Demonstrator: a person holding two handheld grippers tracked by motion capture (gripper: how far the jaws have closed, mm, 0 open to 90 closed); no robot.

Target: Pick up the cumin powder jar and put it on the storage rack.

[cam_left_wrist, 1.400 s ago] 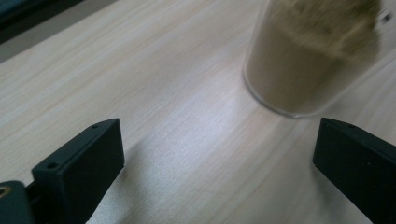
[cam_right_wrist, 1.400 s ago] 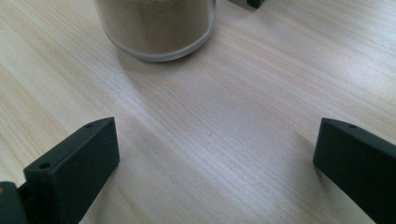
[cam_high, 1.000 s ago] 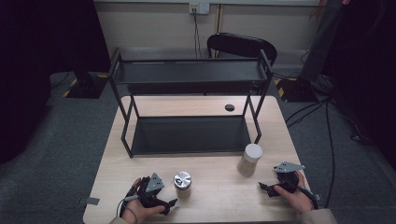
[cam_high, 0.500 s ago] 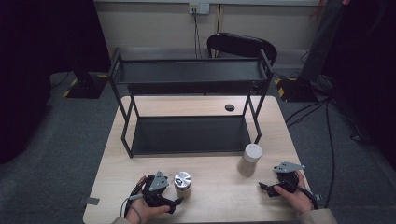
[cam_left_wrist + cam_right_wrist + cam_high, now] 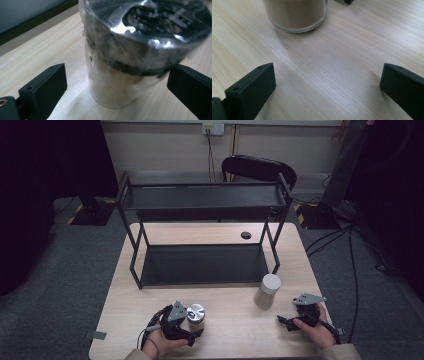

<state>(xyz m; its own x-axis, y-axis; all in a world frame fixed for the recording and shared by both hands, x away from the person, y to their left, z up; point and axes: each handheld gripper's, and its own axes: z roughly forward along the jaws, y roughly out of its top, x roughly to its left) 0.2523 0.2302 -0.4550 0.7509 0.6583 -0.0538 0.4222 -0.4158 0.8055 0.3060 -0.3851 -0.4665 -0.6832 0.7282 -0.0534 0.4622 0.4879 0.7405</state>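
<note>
The silver-lidded jar (image 5: 130,57) sits between your wide-open left gripper (image 5: 117,82), so closing on its lid could tip it.

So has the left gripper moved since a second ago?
Yes: the left gripper has shifted right, toward the silver-lidded jar, which stands where it was before the rack.

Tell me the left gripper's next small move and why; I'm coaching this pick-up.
Probably close the left gripper on the silver-lidded jar. The jar stands upright on the table between the open jaws, with a gap on each side, so nothing grips it yet.
</note>
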